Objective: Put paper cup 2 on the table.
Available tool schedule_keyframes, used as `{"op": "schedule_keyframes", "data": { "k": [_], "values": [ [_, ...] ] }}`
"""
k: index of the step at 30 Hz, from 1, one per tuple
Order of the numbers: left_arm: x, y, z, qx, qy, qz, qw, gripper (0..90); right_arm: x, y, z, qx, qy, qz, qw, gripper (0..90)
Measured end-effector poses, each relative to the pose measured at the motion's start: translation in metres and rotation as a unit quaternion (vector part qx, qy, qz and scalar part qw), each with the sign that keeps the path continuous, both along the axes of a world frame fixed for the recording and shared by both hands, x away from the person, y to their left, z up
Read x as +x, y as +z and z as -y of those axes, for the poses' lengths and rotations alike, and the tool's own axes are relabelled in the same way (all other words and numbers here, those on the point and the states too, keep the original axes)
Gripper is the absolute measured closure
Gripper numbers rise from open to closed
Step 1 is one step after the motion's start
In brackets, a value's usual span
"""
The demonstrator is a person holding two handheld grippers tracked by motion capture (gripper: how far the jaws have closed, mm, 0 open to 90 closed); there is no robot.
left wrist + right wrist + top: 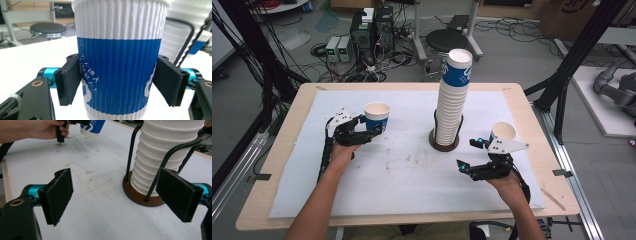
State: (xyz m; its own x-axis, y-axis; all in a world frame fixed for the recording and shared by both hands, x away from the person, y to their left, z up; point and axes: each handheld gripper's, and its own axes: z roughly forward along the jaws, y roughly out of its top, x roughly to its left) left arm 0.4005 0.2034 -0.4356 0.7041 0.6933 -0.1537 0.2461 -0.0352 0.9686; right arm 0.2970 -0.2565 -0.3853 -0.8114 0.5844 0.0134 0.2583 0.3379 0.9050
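A ribbed paper cup (377,114), white with a blue band, sits upright between the jaws of my left gripper (373,128) at the left of the mat. Both black pads (68,82) press on the cup (117,75), so this gripper is shut on it. Whether the cup's base touches the mat I cannot tell. A tall stack of the same cups (452,95) stands in a black wire holder (444,142) at mid-table. My right gripper (468,154) is open and holds nothing, right of the holder. Its jaws (120,197) point toward the stack (165,152).
Another paper cup (503,131) stands on the white mat (407,175) just behind the right gripper. The wooden table (282,150) ends close around the mat. Beyond the far edge are a stool (446,39), computer boxes and cables on the floor.
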Motion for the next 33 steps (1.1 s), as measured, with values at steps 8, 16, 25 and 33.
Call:
{"op": "schedule_keyframes", "data": {
  "k": [8,16,25,33],
  "values": [
    [0.005,-0.011,0.004,0.052,0.007,-0.032,0.9981,26.8,0.0,0.001,0.0,-0.001,0.001,0.004,1.0,14.6],
    [0.005,-0.013,0.008,0.09,0.016,-0.053,0.9944,26.8,0.0,0.001,0.001,0.0,0.001,0.004,1.0,14.6],
    [-0.008,-0.008,0.008,0.143,0.022,-0.061,0.9876,26.3,-0.002,0.002,0.002,0.0,0.0,0.003,1.0,14.6],
    [-0.019,-0.014,-0.003,0.135,0.025,-0.07,0.988,25.6,-0.001,0.0,0.0,0.001,0.002,0.0,1.0,14.6]
  ]
}}
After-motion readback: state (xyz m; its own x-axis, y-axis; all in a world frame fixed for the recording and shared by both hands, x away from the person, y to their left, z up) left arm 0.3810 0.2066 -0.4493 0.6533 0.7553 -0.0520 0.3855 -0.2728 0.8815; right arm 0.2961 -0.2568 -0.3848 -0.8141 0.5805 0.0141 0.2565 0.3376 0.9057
